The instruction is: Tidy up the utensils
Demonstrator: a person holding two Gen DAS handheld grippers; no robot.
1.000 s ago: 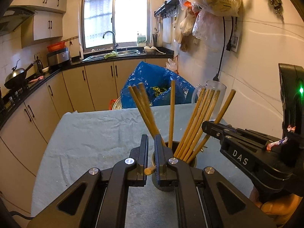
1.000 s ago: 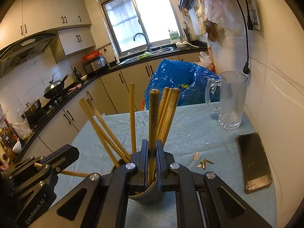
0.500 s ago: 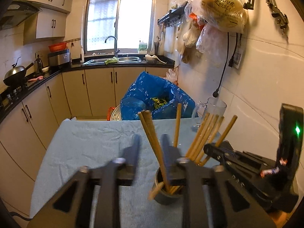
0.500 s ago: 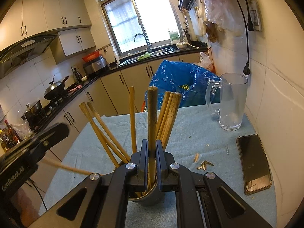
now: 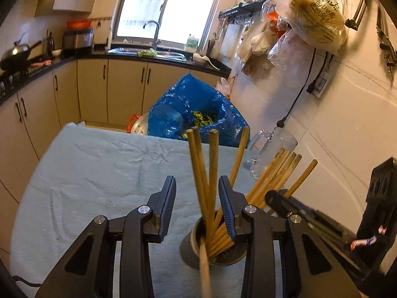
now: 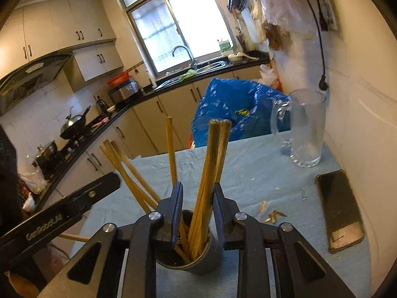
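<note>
Cabinets (image 5: pixel 64 94) run along the left of the kitchen, under a dark counter with a wok (image 5: pixel 15 52) on the stove, and I see a sink (image 5: pixel 148 53) below the bright window (image 5: pixel 168 7). My table (image 5: pixel 99 168) is covered with a wrinkled pale blue cloth, and past its far edge sits a blue bag (image 5: pixel 198 109) with green scraps inside. My left gripper (image 5: pixel 197 208) stands spread wide and has hold of nothing; chopsticks (image 5: pixel 213 173) rise in the gap between its jaws without touching the pads. They stand leaning in a grey cup (image 5: pixel 196 248) on the cloth, just ahead of the tool. A single blurred stick crosses the cup's near rim toward the camera; I cannot tell what supports it. My right gripper (image 6: pixel 196 213) is also parted, straddling the same cup (image 6: pixel 198 260) and gripping none of the bundle. Further right I see wood chips (image 6: pixel 273 214) on the cloth, a glass mug (image 6: pixel 305 129) near the wall, and a phone (image 6: pixel 340 213) lying flat. Plastic bags (image 5: pixel 315 12) hang on the tiled wall.
</note>
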